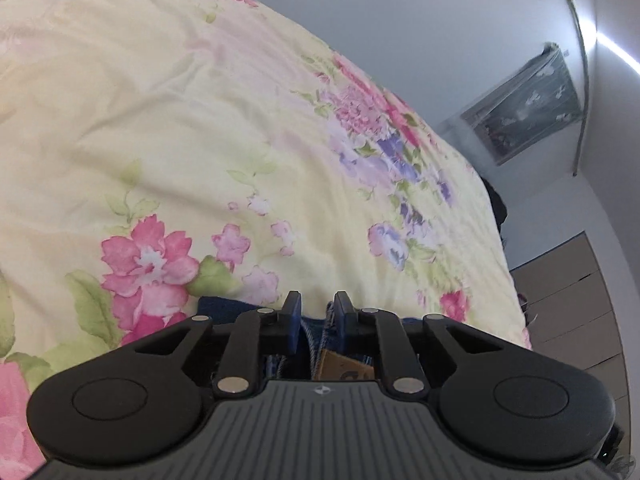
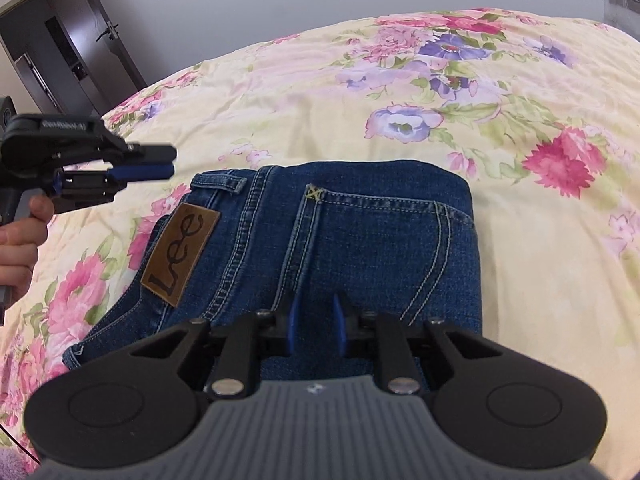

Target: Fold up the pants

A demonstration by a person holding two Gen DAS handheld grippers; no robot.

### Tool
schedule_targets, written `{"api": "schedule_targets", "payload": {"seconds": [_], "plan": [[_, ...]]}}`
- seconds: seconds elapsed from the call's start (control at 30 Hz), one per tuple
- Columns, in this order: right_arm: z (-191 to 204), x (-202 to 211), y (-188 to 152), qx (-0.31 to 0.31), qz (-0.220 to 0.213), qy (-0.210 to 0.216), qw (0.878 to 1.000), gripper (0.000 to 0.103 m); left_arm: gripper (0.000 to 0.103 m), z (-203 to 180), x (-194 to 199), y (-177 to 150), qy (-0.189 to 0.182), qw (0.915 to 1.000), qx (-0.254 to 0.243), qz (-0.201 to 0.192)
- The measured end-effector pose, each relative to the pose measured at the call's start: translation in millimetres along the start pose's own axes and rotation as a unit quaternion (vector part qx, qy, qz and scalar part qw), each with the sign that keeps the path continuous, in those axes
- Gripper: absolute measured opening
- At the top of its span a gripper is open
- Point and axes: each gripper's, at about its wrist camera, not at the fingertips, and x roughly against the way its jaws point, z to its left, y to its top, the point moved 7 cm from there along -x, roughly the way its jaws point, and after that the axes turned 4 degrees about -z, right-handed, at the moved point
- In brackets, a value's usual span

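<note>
Blue jeans (image 2: 340, 236) lie folded into a compact block on the floral bedspread (image 2: 360, 92), back pocket and brown Lee patch (image 2: 180, 256) facing up. My right gripper (image 2: 315, 320) hovers over the near edge of the jeans, its jaws a little apart with nothing between them. My left gripper (image 2: 160, 162) shows in the right wrist view, held in a hand above the bed left of the jeans, holding nothing. In the left wrist view the left gripper (image 1: 316, 308) has a gap between its pads, and a strip of jeans (image 1: 316, 340) shows below them.
The bedspread (image 1: 160, 120) fills most of both views. A white wall with a framed picture (image 1: 528, 108) stands beyond the bed. A dark door and wardrobe (image 2: 68, 40) stand at the far left. A wooden floor (image 1: 580, 300) runs beside the bed's right edge.
</note>
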Motion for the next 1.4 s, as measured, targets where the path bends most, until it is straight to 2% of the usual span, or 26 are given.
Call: {"api": "schedule_targets", "payload": {"seconds": [0.1,0.17,0.23,0.3,0.37,0.47,0.5,0.57,0.63,0.7,0.8,0.83,0.9,0.93,0.97,1.03,1.13,1.2,1.33,1.4], "plan": [[0.3,0.7,-0.3,0.001,-0.001,0.002,1.000,0.015,0.023,0.2,3.4,-13.7,-0.018,0.9997,0.000,0.016],[-0.4,0.7,-0.3,-0.001,-0.001,0.004,1.000,0.015,0.037,1.4,7.3,-18.7,-0.024,0.9996,0.010,0.011],[-0.9,1.4,-0.8,-0.006,-0.002,0.006,1.000,0.016,0.042,5.2,4.5,-20.5,-0.014,0.9996,0.021,0.011],[-1.0,2.1,-1.5,-0.009,-0.004,0.008,1.000,0.017,0.042,7.7,-1.0,-22.5,-0.010,0.9995,0.024,0.015],[-0.8,2.2,-2.5,-0.009,-0.005,0.011,1.000,0.018,0.047,6.1,-5.2,-21.3,-0.016,0.9993,0.032,0.009],[-1.5,3.2,-4.1,-0.005,-0.005,0.015,1.000,0.018,0.047,-0.1,-11.5,-17.1,-0.032,0.9988,0.037,0.000],[-2.4,3.3,-4.2,-0.007,-0.005,0.019,1.000,0.018,0.047,-2.1,-14.8,-17.6,-0.029,0.9987,0.040,0.006],[-4.9,3.7,-4.1,-0.014,-0.005,0.024,1.000,0.018,0.047,-7.8,-17.4,-19.7,-0.007,0.9999,0.010,0.004],[-7.6,4.1,-5.0,-0.022,-0.006,0.032,0.999,0.018,0.047,-8.3,-22.2,-24.7,0.020,0.9995,-0.013,0.020],[-9.0,3.8,-5.8,-0.025,-0.008,0.037,0.999,0.018,0.047,-7.7,-24.8,-26.6,0.022,0.9994,-0.017,0.021],[-11.2,2.1,-7.1,-0.037,-0.010,0.039,0.998,0.018,0.046,-6.9,-32.5,-26.4,0.012,0.9996,0.009,0.023],[-11.6,1.6,-7.4,-0.040,-0.010,0.039,0.998,0.018,0.045,-8.7,-35.1,-26.7,0.009,0.9995,0.017,0.024],[-11.7,1.0,-7.1,-0.040,-0.008,0.035,0.999,0.018,0.040,-15.8,-34.0,-27.2,0.025,0.9995,0.010,0.014],[-11.3,1.5,-6.6,-0.040,-0.007,0.032,0.999,0.018,0.023,-21.4,-29.1,-26.9,0.036,0.9993,-0.009,0.001],[-10.7,3.1,-6.1,-0.040,-0.006,0.029,0.999,0.018,0.016,-29.0,-21.9,-26.1,0.047,0.9982,-0.035,-0.013],[-9.4,9.3,-4.9,-0.037,-0.006,0.026,0.999,0.018,0.011,-46.2,-5.6,-25.9,0.052,0.9951,-0.078,-0.031],[-10.4,28.7,-1.5,-0.029,-0.021,0.023,0.999,0.021,0.009,-69.9,21.8,-27.7,0.071,0.9866,-0.138,-0.050],[-14.1,43.2,0.8,-0.021,-0.034,0.016,0.999,0.021,0.009,-67.2,28.6,-29.0,0.093,0.9830,-0.151,-0.048],[-24.8,58.3,4.1,-0.011,-0.038,-0.006,0.999,0.021,0.009,-32.5,15.3,-35.5,0.134,0.9805,-0.141,-0.028],[-29.4,56.7,7.1,-0.001,-0.035,-0.022,0.999,0.020,0.009,-19.3,6.9,-39.1,0.142,0.9797,-0.138,-0.026]]}}
